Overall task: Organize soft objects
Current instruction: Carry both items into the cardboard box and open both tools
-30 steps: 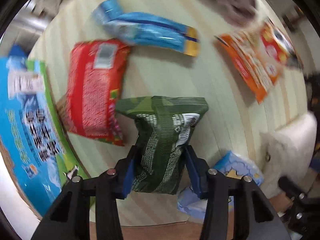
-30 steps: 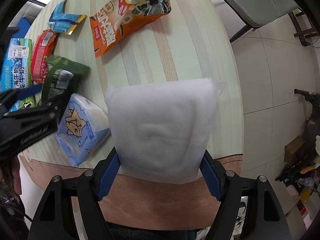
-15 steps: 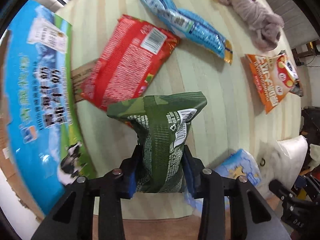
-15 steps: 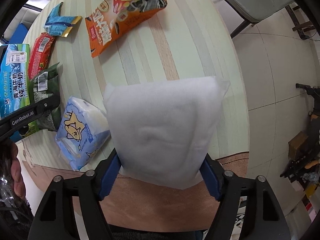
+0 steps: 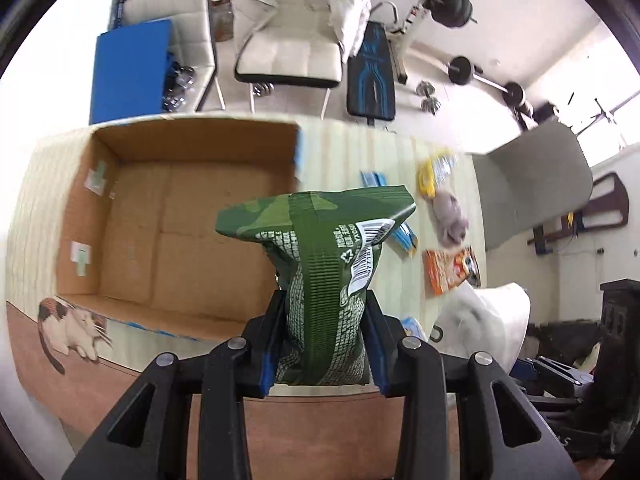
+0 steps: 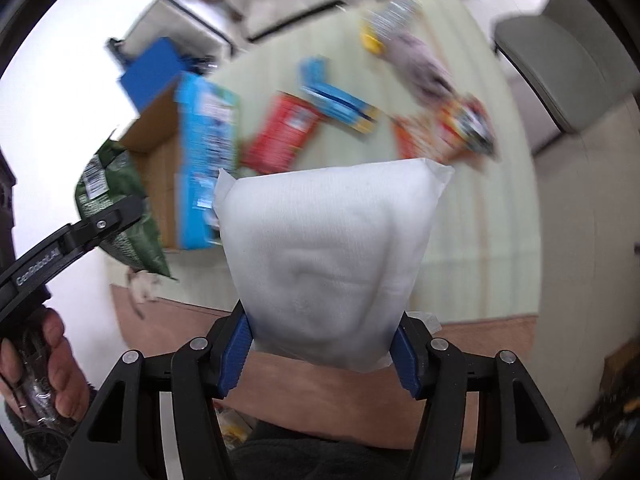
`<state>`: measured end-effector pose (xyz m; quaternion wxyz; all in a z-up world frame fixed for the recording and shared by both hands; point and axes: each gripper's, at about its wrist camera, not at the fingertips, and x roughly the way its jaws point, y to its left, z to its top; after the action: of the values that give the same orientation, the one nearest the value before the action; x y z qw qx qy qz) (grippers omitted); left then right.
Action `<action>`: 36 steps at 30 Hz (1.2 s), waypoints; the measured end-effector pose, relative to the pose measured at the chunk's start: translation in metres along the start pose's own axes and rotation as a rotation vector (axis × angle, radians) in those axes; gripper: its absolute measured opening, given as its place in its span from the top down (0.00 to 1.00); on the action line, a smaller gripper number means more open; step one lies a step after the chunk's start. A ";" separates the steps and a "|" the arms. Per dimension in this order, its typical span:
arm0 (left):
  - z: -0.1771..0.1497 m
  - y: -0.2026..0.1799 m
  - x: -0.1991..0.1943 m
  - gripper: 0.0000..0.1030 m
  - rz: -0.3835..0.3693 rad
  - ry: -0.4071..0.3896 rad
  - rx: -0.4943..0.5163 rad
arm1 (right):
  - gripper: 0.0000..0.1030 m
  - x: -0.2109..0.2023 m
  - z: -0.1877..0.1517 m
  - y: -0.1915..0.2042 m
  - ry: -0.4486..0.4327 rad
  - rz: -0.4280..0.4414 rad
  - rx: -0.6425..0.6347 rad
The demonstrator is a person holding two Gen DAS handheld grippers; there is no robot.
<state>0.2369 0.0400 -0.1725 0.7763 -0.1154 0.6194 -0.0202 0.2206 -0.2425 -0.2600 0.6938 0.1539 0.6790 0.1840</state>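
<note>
My left gripper is clamped on the crinkly green snack bag, upright above the desk's near edge; the open brown cardboard box lies just left, nearer this hand. My right gripper, jaws just closing, squeezes the soft white pouch, farther off.

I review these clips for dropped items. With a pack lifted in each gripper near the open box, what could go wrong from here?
1. The left gripper pinches only the green pouch bottom; it may slip.
2. The right gripper squeezes the soft white pack, which could work loose.
3. Either load might clip the cardboard box rim.
</note>
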 end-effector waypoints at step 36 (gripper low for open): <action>0.139 0.188 0.206 0.57 -0.063 0.354 0.049 | 0.33 0.267 0.190 0.216 0.140 -0.309 -0.050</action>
<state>0.3978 0.2084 -0.3795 0.6566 -0.1101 0.7419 -0.0796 0.4029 0.0798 -0.3904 0.6684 0.0174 0.7365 0.1024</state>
